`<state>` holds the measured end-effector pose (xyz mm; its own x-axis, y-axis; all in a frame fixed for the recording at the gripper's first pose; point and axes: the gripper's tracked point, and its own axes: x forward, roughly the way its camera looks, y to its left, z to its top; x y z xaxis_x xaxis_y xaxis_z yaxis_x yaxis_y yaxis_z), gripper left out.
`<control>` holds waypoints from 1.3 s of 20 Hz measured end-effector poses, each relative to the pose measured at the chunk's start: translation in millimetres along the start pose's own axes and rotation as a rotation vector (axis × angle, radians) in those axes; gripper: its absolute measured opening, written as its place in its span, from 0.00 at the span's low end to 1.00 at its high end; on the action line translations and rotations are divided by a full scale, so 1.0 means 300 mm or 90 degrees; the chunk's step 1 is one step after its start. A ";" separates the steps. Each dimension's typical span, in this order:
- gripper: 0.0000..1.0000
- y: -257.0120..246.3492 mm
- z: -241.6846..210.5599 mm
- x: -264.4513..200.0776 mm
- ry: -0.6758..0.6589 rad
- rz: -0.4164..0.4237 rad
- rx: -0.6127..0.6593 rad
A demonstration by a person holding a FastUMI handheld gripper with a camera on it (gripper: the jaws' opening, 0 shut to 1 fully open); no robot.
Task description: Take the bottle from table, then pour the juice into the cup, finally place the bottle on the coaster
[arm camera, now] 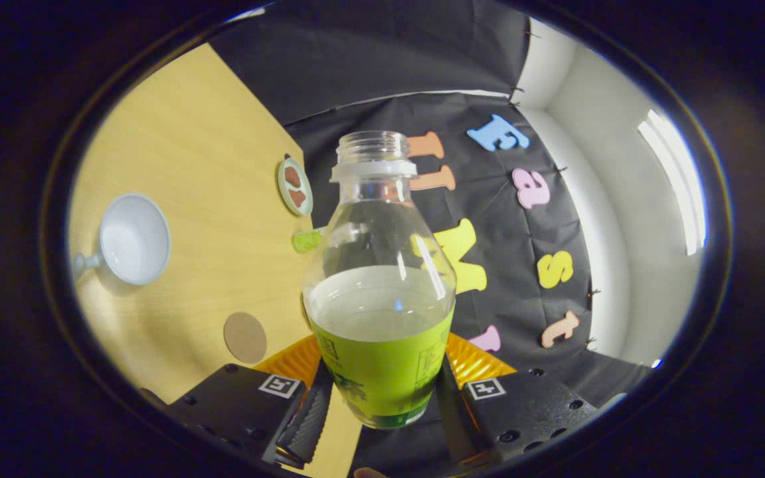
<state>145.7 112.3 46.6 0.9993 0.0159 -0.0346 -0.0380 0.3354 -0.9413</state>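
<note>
Hand-held gripper (379,405) clamped on uncapped bottle (379,292), tilted over bench (223,199); spill risk before reaching cup (133,239).

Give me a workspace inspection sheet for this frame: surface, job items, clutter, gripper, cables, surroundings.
Surface: wooden table, seen tilted.
Bottle: clear, uncapped, green label, partly full of pale juice, held off the table between the jaws.
Cup: white, looks empty, on the table beyond the bottle.
Coaster: round, tan, on the table nearest the jaws, bare.
Clutter: small round patterned disc near the table's far edge; a green item half hidden behind the bottle, cannot tell what.
Gripper: jaws closed on the bottle's labelled lower body, one at each side.
Cables: nothing seen.
Surroundings: black cloth wall, white wall with a strip light.
</note>
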 end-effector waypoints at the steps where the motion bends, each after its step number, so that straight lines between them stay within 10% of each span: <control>1: 0.76 -0.006 -0.013 0.001 0.006 0.012 0.053; 12: 0.76 -0.176 -0.053 0.012 -0.065 0.055 0.538; 26: 0.77 0.144 -0.090 0.368 -0.021 0.179 0.746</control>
<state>254.3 103.2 -7.0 0.9556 0.2446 -0.1646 -0.2520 0.9674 -0.0256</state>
